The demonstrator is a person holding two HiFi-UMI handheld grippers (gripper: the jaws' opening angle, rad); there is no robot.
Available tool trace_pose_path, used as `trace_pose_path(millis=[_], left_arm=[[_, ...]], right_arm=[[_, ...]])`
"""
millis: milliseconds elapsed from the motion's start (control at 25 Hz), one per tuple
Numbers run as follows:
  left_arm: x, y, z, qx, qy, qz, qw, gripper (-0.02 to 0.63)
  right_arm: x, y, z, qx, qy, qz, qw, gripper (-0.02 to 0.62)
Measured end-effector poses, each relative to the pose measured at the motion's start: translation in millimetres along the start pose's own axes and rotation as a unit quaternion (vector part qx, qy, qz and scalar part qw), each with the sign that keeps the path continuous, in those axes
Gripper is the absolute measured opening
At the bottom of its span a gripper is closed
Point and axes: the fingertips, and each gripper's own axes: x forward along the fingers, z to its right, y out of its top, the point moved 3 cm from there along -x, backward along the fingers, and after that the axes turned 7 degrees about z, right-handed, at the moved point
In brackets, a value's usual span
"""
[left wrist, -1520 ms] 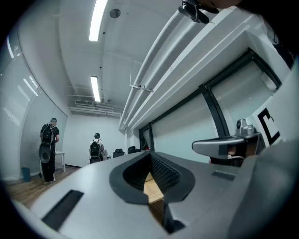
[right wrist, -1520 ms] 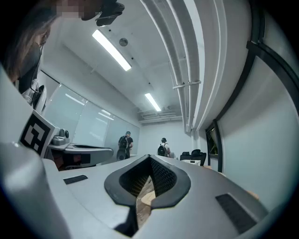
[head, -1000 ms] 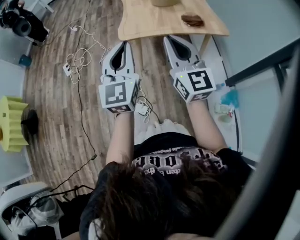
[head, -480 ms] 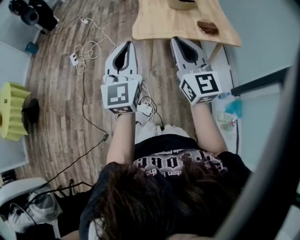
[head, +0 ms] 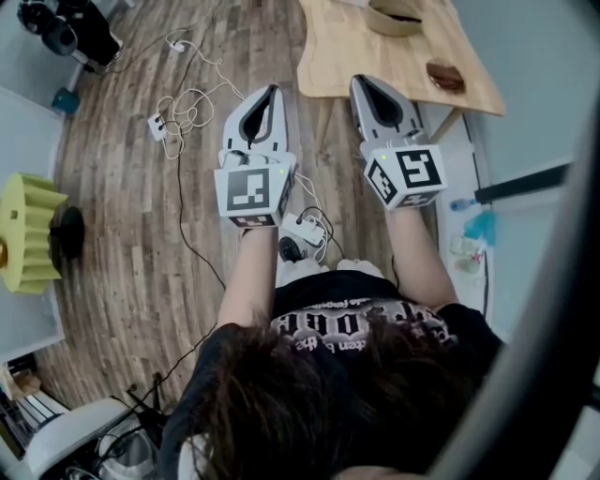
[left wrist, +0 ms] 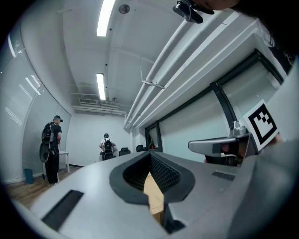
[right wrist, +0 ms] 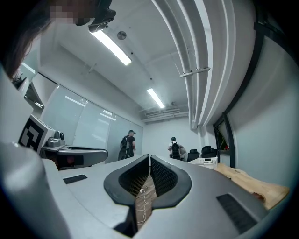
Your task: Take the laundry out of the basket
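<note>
My left gripper (head: 272,91) and right gripper (head: 360,81) are held side by side over the wooden floor, both pointing at a light wooden table (head: 375,56). Both are shut with nothing between the jaws. A tan round container (head: 394,17) sits at the table's far edge, cut off by the frame. A small brown thing (head: 444,75) lies near its right corner. In the right gripper view, beyond my right gripper (right wrist: 149,156), a white basket (right wrist: 209,161) stands above the table's edge (right wrist: 252,184). In the left gripper view my left gripper (left wrist: 150,154) points along a strip of table. I see no laundry.
White cables and a power strip (head: 157,127) trail over the floor at left, and a charger (head: 302,232) lies by the person's knees. A yellow ribbed object (head: 23,234) stands far left. A glass wall runs along the right. Two people (right wrist: 127,142) stand far off.
Both grippers have moved forward together over the floor, still shut. The table now sits further right in the head view, and the tan container on it shows.
</note>
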Motion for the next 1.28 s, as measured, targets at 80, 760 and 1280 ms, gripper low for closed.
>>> trace_pose_path(millis=[80,760,1280], left_arm=[[8.8,-1.2,-19.3,-0.004,-0.009,0.002,0.9999,0.000],[52.7,-14.8,-108.6,-0.026,-0.091,0.016,0.9954,0.000],[105.4,-38.1,-143.4,-0.037,-0.109,0.014,0.9932,0.000]], right_arm=[[20.2,-3.1,-7.9,-0.002,-0.005,0.000,1.000,0.029],[119.9,-23.8,-32.9,-0.012,-0.058,-0.003,0.998,0.029],[169.9,-56.2,-6.7,-0.008,-0.080,-0.018,0.997,0.029]])
